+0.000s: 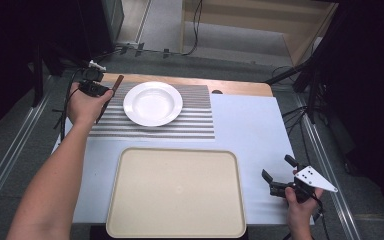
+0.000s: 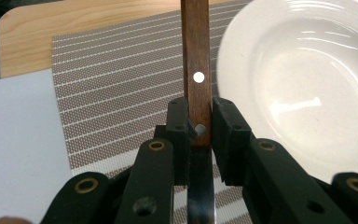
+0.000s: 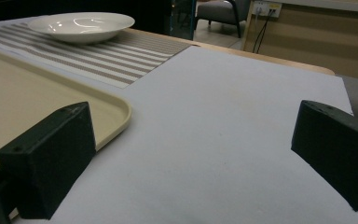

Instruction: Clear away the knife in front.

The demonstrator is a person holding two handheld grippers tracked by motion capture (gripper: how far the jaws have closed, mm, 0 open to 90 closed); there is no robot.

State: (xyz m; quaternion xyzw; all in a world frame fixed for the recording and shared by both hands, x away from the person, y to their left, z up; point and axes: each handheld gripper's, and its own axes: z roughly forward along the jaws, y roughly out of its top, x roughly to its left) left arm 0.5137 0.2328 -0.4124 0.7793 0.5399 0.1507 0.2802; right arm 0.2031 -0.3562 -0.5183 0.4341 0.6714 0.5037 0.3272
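High view: the left gripper [image 1: 94, 82] sits at the far left of the bench [image 1: 250, 130], over the left edge of a striped placemat [image 1: 200, 117], with its fingers [image 2: 179, 123] clamped on a knife with a brown wooden handle [image 1: 118, 82]. From above, the handle points away toward the far edge of the bench, just left of a white bowl-shaped plate [image 1: 153, 103] that rests on the placemat. Left gripper view shows the 2 fingers pressed against either side of the wooden handle [image 2: 196, 60] near a rivet, the shiny blade [image 2: 200, 196] running back between the gripper's arms, the placemat [image 2: 116, 93] below and the plate [image 2: 303, 79] just to the right. A cream tray [image 1: 176, 192] lies on the near half of the bench, between the person's forearms, touching the placemat's near edge or just short of it. The right gripper [image 1: 280, 175] is held near the bench's right near corner, well apart from the tray, its fingers [image 3: 51, 154] spread wide with nothing between them. Right gripper view looks across bare pale bench surface [image 3: 223, 126], with the tray's rounded corner [image 3: 116, 112] at left and the plate [image 3: 81, 25] far off.
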